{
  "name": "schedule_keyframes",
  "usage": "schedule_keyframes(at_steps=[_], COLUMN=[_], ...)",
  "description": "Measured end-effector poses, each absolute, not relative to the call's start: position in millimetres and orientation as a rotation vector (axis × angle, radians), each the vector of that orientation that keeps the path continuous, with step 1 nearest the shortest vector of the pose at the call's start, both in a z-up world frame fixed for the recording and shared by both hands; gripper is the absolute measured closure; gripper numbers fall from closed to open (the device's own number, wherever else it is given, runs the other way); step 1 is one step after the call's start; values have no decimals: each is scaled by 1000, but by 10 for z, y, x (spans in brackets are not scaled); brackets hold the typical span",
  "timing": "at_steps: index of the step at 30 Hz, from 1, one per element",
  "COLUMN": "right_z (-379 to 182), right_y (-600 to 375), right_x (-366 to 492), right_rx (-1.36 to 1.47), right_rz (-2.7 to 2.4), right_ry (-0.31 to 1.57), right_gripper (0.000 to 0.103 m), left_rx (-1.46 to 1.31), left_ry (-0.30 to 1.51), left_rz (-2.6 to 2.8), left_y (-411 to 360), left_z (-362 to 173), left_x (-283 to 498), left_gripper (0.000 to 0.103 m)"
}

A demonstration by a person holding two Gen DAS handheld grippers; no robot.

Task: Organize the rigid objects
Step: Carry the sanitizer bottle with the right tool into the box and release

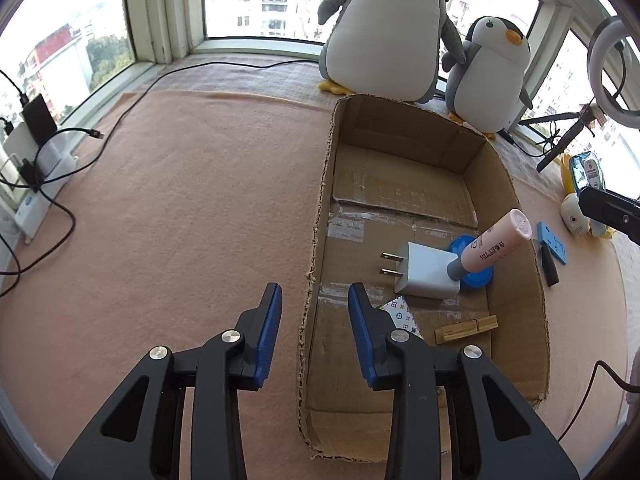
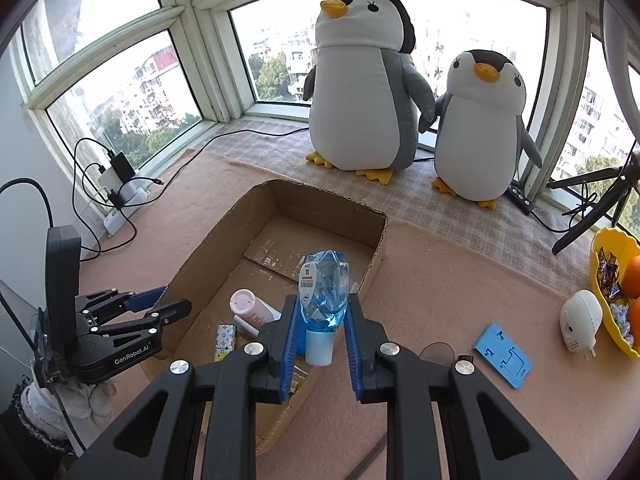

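Bay-window ledge covered with a pink blanket (image 1: 192, 200), two plush penguins (image 2: 360, 92) at the glass, high-rise blocks outside. An open cardboard box (image 1: 516, 216) sat mid-ledge and already held a white plug adapter (image 1: 426, 270), a pink tube (image 1: 496, 242) propped on a blue disc (image 1: 478, 276), a wooden clip (image 1: 466, 330) and a patterned packet (image 1: 402, 312). The right gripper (image 2: 322, 314) was clamped on a blue-wrapped bottle (image 2: 324, 288) with a pale cap pointing down, held over the box's near right wall, so the bottle was at the box but not yet set down. The left gripper (image 1: 314, 292) hung with jaws apart and nothing between them, straddling the box's left wall. Step in hand, as I judge it: carrying the bottle in for the drop. Next move would call for shifting it further in over bare floor, clear of the tube, then releasing low so it wouldn't tip. Still outside on the blanket: a blue flat piece (image 2: 504, 354), a white plug-in device (image 2: 580, 320) and a yellow bowl (image 2: 600, 252) of snacks. The bottle's label was too small to read, its lower end was partly hidden by the fingers, the bowl was cut off at the frame edge, and the dark strip beside the blue piece in the left view couldn't be identified.
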State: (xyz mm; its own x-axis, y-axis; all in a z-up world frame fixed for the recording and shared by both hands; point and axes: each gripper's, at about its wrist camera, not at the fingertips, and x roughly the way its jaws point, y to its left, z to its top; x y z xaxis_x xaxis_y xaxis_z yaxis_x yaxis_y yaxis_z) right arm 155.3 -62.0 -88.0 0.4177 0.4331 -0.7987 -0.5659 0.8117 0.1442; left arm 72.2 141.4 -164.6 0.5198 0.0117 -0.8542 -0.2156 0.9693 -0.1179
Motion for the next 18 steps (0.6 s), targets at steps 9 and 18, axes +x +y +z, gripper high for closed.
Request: schedule_keyframes(at_steps=[9,18], right_z=[-979,-1073], right_y=[-429,-328], right_x=[1683,1845], right_rx=[-182,-194], right_rz=[642,647], right_ry=[974,999], right_gripper=[83,83], left_rx=[-234,-239], left_ry=[1032,1031], left_rz=[136,134], left_y=[1440,1451], left_z=[-1741,-1750], left_x=[747,753], left_gripper=[96,96])
